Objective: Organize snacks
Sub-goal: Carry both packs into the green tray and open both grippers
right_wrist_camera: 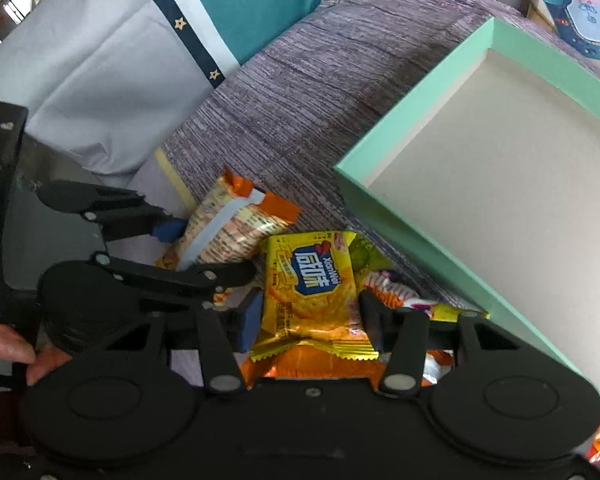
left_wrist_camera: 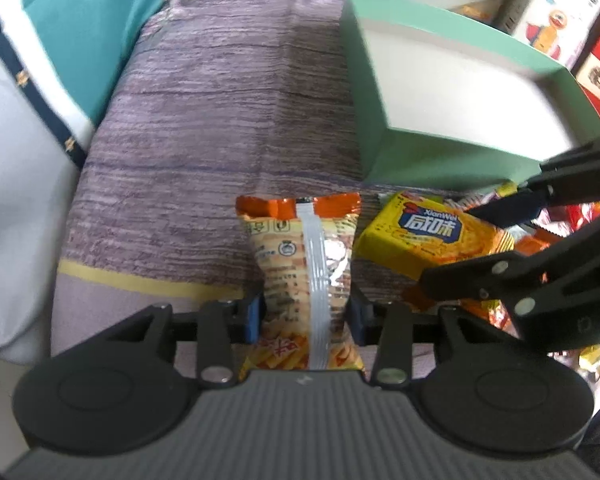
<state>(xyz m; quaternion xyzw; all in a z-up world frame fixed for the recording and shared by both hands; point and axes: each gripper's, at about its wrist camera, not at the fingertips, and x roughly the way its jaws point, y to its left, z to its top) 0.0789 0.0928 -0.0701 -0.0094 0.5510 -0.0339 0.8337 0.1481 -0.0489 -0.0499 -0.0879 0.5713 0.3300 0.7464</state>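
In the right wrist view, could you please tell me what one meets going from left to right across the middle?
Left hand-held gripper → orange packet → yellow cracker packet → green box.

The left tool [left_wrist_camera: 306, 316] points steeply down, its blue pads pressed against both sides of an orange snack packet [left_wrist_camera: 304, 272]. At its 2 o'clock the right tool [right_wrist_camera: 312, 316] also angles downward, its fingers closed on the sides of a yellow cracker packet [right_wrist_camera: 312, 292]. A hand [right_wrist_camera: 16, 354] grips the left tool's body at 9 o'clock in the right wrist view.
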